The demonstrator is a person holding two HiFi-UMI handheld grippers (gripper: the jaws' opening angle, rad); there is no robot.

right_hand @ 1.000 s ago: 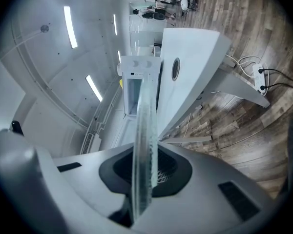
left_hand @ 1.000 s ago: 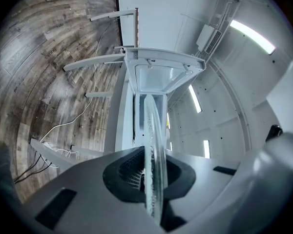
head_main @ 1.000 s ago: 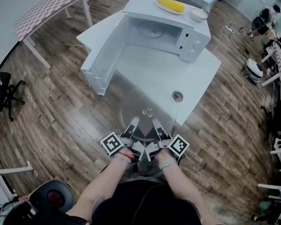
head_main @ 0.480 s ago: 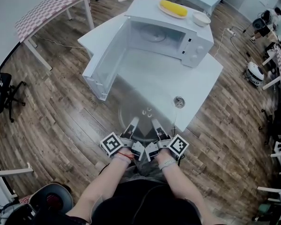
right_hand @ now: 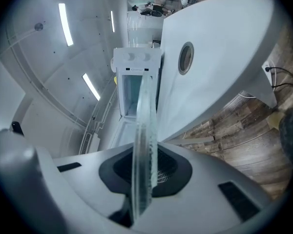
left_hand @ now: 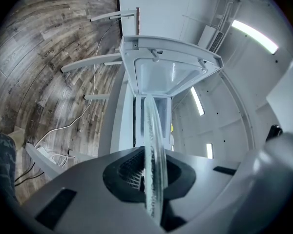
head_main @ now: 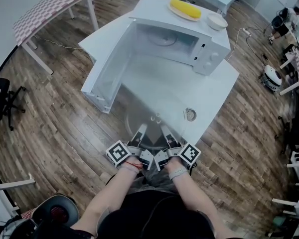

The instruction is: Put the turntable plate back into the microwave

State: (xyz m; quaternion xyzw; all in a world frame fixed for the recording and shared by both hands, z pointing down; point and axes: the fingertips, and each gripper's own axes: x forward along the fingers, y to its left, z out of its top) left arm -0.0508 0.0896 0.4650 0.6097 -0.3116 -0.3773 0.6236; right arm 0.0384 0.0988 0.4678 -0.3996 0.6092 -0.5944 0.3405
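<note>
A clear glass turntable plate [head_main: 150, 124] is held roughly level just above the white table's [head_main: 209, 91] near edge. My left gripper [head_main: 141, 130] and right gripper [head_main: 166, 130] are each shut on its near rim, side by side. The left gripper view shows the plate edge-on [left_hand: 153, 145] between the jaws of the left gripper [left_hand: 151, 179], and the right gripper view shows the plate edge-on [right_hand: 143, 140] in the right gripper [right_hand: 141, 179]. The white microwave [head_main: 209, 51] stands at the table's back, its door [head_main: 105, 69] swung open to the left and its cavity [head_main: 164, 36] showing.
On top of the microwave lie a plate with a yellow corn cob [head_main: 185, 8] and a white bowl [head_main: 217, 21]. A round cable grommet [head_main: 190, 114] sits in the tabletop near my right gripper. Wood floor surrounds the table; a checked table [head_main: 50, 6] stands far left.
The table and microwave have drawn nearer in the head view; the plate's far part now reaches over the table's front edge. Both grippers keep their hold.
</note>
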